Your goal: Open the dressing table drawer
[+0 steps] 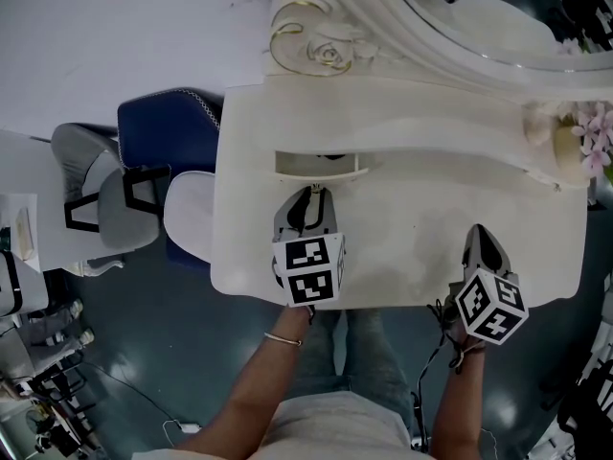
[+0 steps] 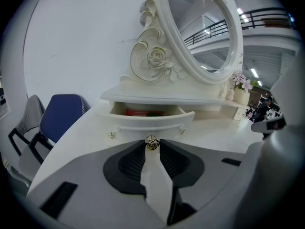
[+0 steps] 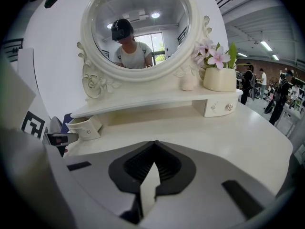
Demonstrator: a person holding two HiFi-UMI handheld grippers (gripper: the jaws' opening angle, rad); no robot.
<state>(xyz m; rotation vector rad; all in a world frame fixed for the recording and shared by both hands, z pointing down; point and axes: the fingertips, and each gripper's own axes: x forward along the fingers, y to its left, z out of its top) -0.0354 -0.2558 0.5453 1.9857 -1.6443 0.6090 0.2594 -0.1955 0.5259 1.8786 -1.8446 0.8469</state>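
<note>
Cream drawer [image 1: 321,166] part-way out, left gripper [image 1: 311,197] clamped on its knob
Head view: the drawer juts from the low shelf below the mirror [image 1: 498,12], toward its left side, with the left gripper nosed up to its front; the right gripper [image 1: 479,236] hangs over the dressing table [image 1: 402,247] below the mirror's right side. Left gripper view: the pads pinch the little brass knob [image 2: 152,143] right at their tips. Right gripper view: jaws pressed together, nothing between them. Watch that thin grip: pull off-line and the knob could pop free; pull too far and the short drawer might come clean out from below the mirror.
</note>
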